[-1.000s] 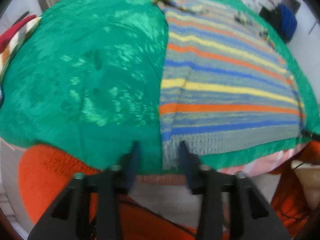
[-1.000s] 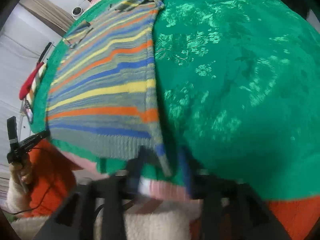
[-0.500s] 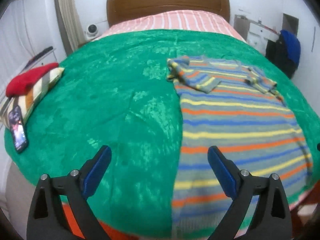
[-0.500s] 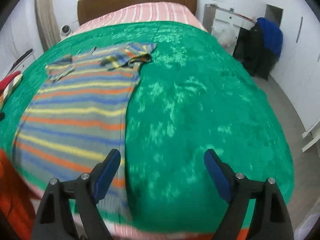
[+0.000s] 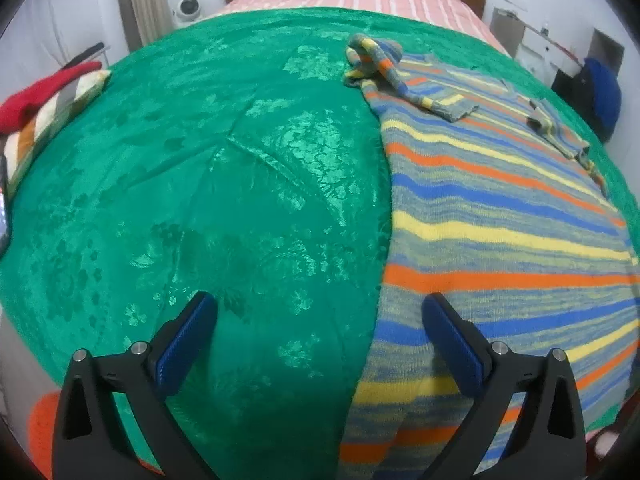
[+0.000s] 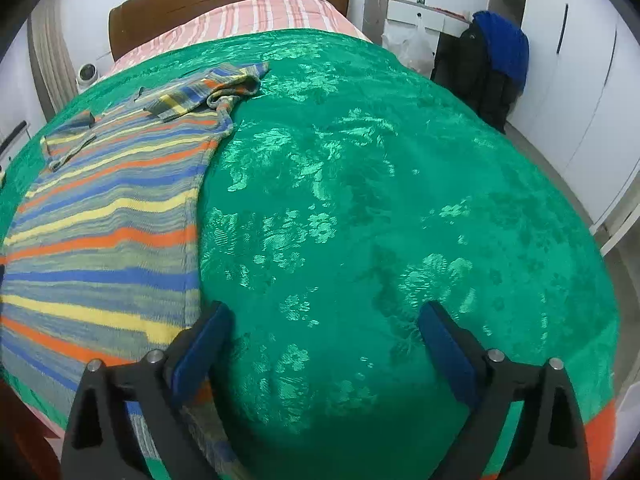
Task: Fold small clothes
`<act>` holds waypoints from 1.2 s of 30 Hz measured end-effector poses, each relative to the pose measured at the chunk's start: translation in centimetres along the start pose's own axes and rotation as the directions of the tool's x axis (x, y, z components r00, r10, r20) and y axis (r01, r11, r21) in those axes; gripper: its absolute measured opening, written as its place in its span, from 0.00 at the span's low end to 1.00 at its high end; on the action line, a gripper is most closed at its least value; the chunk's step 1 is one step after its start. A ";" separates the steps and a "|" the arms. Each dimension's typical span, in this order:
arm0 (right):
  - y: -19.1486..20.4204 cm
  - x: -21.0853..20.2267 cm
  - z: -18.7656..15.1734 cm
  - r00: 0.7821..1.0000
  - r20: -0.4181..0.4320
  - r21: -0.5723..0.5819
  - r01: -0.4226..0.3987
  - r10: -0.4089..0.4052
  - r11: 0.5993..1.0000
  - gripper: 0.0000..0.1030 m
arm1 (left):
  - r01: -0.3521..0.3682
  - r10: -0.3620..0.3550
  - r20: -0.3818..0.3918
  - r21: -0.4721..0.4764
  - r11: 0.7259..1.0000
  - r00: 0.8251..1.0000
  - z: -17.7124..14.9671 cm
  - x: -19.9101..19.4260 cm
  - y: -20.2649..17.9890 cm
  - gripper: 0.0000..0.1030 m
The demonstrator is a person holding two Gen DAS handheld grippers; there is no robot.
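Now both sets of tongs are up over the bed, and neither has anything in its grip. Left gripper (image 5: 318,314) first: its jaws are opening, already spread very wide, blue pads well apart. One fingertip (image 5: 200,312) hangs over bare green bedspread (image 5: 200,184), the other fingertip (image 5: 436,316) sits in front of the striped sweater (image 5: 500,232), and the sweater's left edge runs up between the two. No pad is pressing on cloth; whether that second tip brushes the knit cannot be told from this angle.

Over to the right gripper (image 6: 322,320): same story, jaws opening and nearly as wide as they go, nothing pinched. Its one fingertip (image 6: 216,322) sits right at the sweater's (image 6: 104,216) right edge, the other fingertip (image 6: 434,322) over plain green bedspread (image 6: 360,200).

And the sweater itself, grey knit with orange, yellow and blue stripes, lies flat on the green bedspread, hem toward the cameras, neckline toward the wooden headboard (image 6: 224,4). Both sleeves are folded in across the chest; the near one in the left view bunches up in a loose loop (image 5: 372,60).

Off to the side, a red and striped cushion (image 5: 48,96) rests at the bedspread's edge, and a dark jacket with something blue draped over it (image 6: 492,60) stands beside the bed.
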State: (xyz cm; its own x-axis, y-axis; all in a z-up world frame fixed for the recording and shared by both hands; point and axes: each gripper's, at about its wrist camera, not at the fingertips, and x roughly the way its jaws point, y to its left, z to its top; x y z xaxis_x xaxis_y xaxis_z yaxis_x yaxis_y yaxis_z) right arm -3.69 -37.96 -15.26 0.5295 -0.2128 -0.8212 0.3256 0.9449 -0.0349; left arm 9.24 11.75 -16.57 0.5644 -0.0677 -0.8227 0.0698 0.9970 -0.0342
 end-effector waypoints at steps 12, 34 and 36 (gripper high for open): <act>-0.9 -2.8 2.8 0.993 0.009 -0.041 -0.118 0.119 0.992 0.99 | 0.031 -0.020 0.140 -0.074 0.997 0.990 0.2 -3.1 2.0 0.99; 9.5 11.0 23.8 0.936 -0.046 -0.141 -0.353 0.350 0.925 0.05 | -0.052 0.067 0.055 -0.233 0.971 0.996 0.0 -0.4 5.6 0.99; 3.2 9.0 25.7 0.959 0.048 -0.043 -0.277 0.279 0.960 0.05 | -0.044 0.059 0.059 -0.236 0.971 0.996 -0.1 -0.6 5.6 0.99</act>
State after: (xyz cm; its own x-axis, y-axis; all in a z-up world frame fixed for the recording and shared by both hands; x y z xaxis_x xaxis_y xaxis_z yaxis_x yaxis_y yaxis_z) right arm 22.26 -43.24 -8.13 0.6365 0.0473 -0.7698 0.1321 0.9767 0.1692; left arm 9.25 17.40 -16.31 0.6155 -0.0106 -0.7881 -0.1508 0.9798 -0.1309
